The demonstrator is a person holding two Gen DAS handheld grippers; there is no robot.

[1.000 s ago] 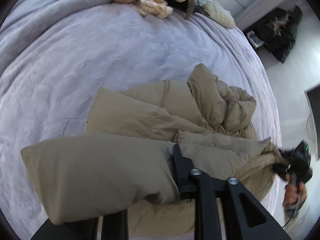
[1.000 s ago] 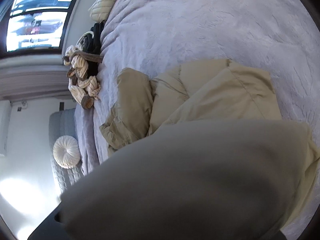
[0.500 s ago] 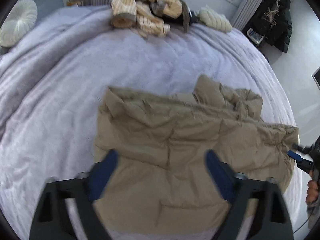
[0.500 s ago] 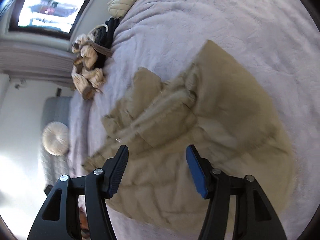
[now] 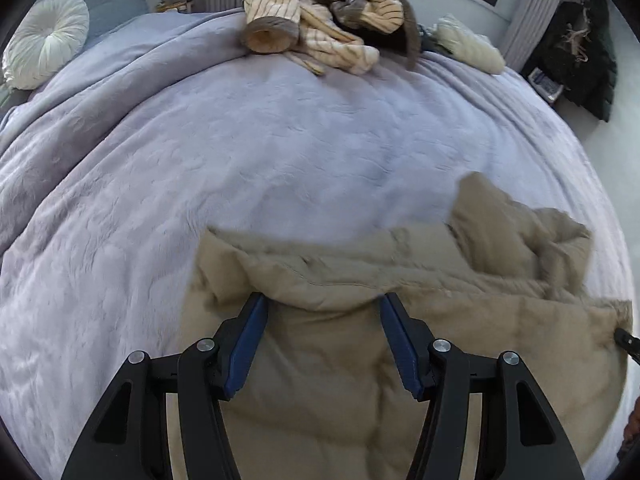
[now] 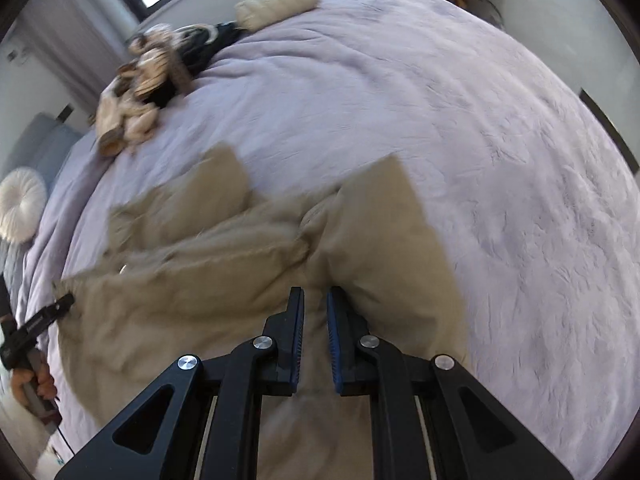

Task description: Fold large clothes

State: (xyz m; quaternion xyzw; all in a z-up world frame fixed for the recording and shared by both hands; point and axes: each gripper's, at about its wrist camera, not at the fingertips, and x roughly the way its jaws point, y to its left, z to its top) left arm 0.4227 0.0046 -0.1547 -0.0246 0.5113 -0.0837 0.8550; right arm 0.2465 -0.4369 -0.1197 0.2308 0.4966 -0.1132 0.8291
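Note:
A tan puffer jacket (image 5: 360,380) lies crumpled on the lilac bed cover (image 5: 240,140). My left gripper (image 5: 322,300) hovers low over the jacket's left part. Its jaws are closing, a raised fold lies between the blue pads (image 5: 248,344), and they do not press it. The right wrist view shows the jacket (image 6: 380,240) under my right gripper (image 6: 315,292). Those jaws are closing to a thin gap above a crease, and no fabric is visibly pinched. Each gripper shows in the other's view: the right gripper (image 5: 626,340), and the left gripper (image 6: 60,308) held by a hand (image 6: 28,380).
A pile of striped clothes (image 5: 320,28) and a cream padded garment (image 5: 468,44) lie at the bed's far edge. A round white cushion (image 5: 44,32) sits far left, and dark coats (image 5: 580,52) hang far right. Bare bed cover (image 6: 480,120) stretches beyond the jacket.
Both grippers held the jacket up a second ago, then let go and stood open. The jacket now lies on the bed. The left gripper has sunk toward it, and both jaws have narrowed.

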